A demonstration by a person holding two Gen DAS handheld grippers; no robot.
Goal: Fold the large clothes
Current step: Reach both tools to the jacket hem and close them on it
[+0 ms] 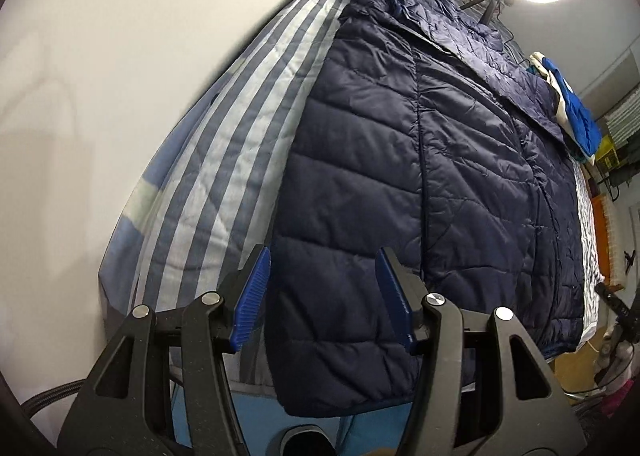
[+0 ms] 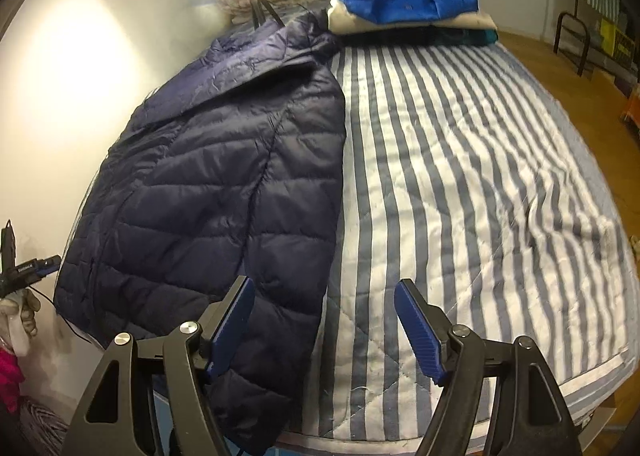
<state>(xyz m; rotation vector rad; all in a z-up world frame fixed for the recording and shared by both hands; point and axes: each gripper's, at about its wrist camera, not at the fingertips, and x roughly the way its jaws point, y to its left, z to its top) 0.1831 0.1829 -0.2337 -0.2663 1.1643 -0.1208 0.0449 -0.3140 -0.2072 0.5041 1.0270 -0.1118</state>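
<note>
A: Which step is judged to be in hand?

B: The jacket (image 1: 400, 176) has been laid lengthwise on the bed (image 2: 460, 176), with a sleeve or side panel already turned in along its upper half. The hem is not yet gripped, so the step is taken to be the approach for the next fold, probably hem up toward collar.

A: How are the tongs held?

B: The left tongs (image 1: 324, 296) are seen wide open, nothing between the blue pads. The right tongs (image 2: 324, 320) are likewise wide open and hold nothing.

A: Where does the jacket lie relative to them?

B: In the left view the hem end hangs over the bed's near edge, directly between and just below the open pads; the left pad is placed beside the jacket's outer edge, the right pad over the quilted panel. In the right view the jacket's near corner lies beside the left pad, while the right pad is over bare striped cover. Whether either pad touches fabric cannot be told.

A: What is called for next?

B: Each set of tongs would need to be closed on a hem corner, both layers being caught, since the slick padded shell is judged likely to slip. A stack (image 2: 408, 12) of folded clothes is seen at the far end, near the collar
</note>
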